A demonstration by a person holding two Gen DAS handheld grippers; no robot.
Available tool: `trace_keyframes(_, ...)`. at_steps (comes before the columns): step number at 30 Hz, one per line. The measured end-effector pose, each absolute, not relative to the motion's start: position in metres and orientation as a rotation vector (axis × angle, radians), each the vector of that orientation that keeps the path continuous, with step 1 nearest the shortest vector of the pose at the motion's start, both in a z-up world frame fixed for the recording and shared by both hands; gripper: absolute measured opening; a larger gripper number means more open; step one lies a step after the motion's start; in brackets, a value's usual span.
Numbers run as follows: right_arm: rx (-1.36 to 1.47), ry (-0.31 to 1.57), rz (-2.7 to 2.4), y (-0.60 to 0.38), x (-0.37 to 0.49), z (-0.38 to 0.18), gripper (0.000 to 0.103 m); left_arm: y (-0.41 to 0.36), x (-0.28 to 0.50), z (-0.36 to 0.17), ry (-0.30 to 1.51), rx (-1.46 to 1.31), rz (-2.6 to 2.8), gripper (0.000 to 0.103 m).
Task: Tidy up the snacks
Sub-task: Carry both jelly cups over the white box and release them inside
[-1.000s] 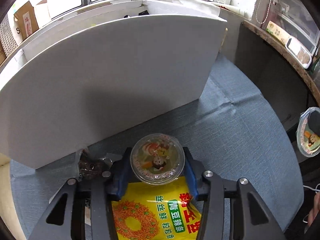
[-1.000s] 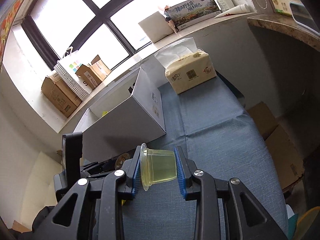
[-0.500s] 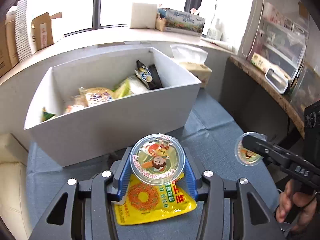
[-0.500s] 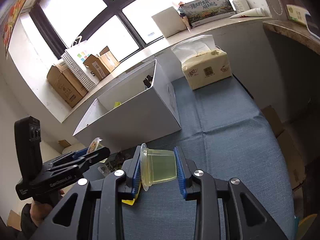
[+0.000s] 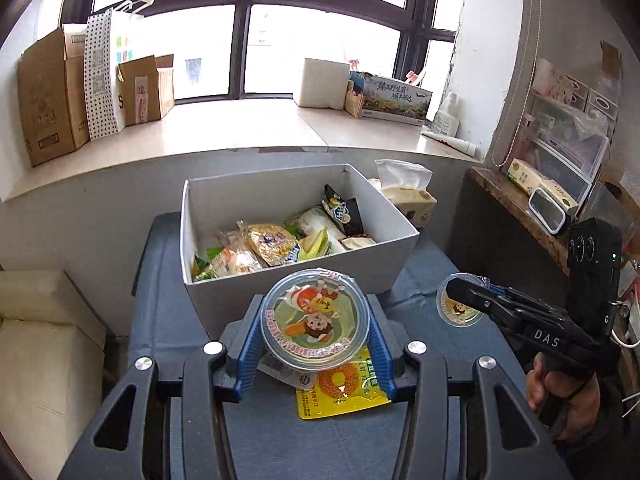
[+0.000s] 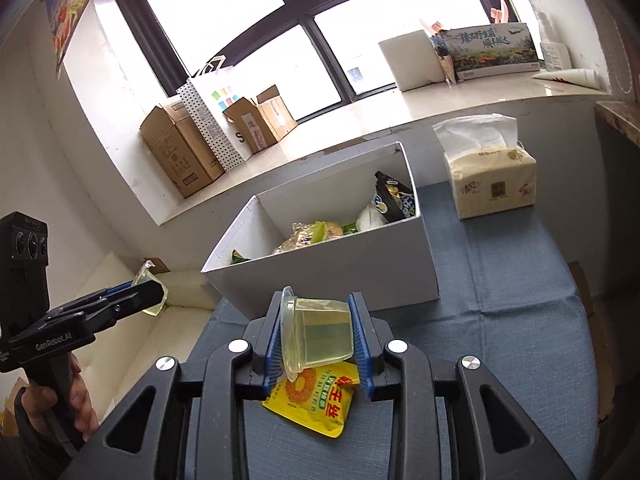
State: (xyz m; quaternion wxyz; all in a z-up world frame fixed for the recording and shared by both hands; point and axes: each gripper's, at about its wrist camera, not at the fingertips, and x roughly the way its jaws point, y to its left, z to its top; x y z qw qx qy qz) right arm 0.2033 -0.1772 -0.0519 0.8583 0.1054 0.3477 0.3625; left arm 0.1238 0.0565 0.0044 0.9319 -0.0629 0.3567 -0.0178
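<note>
The white box [image 5: 304,280] stands open at the top, so entry from above is unobstructed, but its floor is largely covered by snack packets [image 5: 276,240]; bare floor is seen only along the far wall. The near wall of the box rises between both grippers and the interior. A yellow packet [image 6: 316,398] lies on the blue cloth [image 6: 500,320] just before that wall. To the right of the box a wide strip of cloth is left bare up to the tissue pack [image 6: 490,184], which stands near the box's far right corner. Behind the box, passage is closed by the sill wall [image 5: 100,208].
</note>
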Motion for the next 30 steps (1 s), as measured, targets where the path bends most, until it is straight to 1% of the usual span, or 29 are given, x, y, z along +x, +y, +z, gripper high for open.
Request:
trace_keyframes(5,0.195,0.700,0.794,-0.162,0.205,-0.036,0.033,0.059,0.128,0.029,0.672,-0.057,0.000,0.052)
trace_keyframes(11,0.159,0.676,0.830,-0.141,0.223,-0.015,0.033,0.077,0.174,0.032,0.653,-0.074,0.023,0.052)
trace_keyframes(15,0.139,0.693,0.839,-0.120,0.252,-0.005,0.033,0.087,0.221,0.017,0.686,-0.065,0.050,0.052)
trace_keyframes(19,0.060,0.710,0.834,-0.090,0.278,0.000,0.033,0.096,0.256,-0.006,0.733,-0.091,0.045,0.052)
trace_keyframes(25,0.015,0.803,0.781,-0.063,0.323,-0.021,0.033,0.102,0.285,-0.034,0.792,-0.091,0.051,0.052)
trace_keyframes(26,-0.001,0.810,0.761,-0.060,0.329,-0.024,0.033,0.103,0.288,-0.036,0.803,-0.089,0.062,0.053)
trace_keyframes(27,-0.014,0.811,0.752,-0.057,0.334,-0.027,0.034,0.103,0.291,-0.039,0.813,-0.075,0.077,0.057)
trace_keyframes(28,-0.025,0.814,0.752,-0.053,0.340,-0.030,0.037,0.104,0.294,-0.041,0.825,-0.062,0.082,0.074)
trace_keyframes(29,-0.044,0.833,0.742,-0.051,0.346,-0.034,0.067,0.105,0.296,-0.042,0.835,-0.056,0.093,0.090)
trace_keyframes(30,-0.065,0.860,0.702,-0.048,0.351,-0.037,0.097,0.106,0.296,-0.044,0.831,-0.038,0.125,0.091)
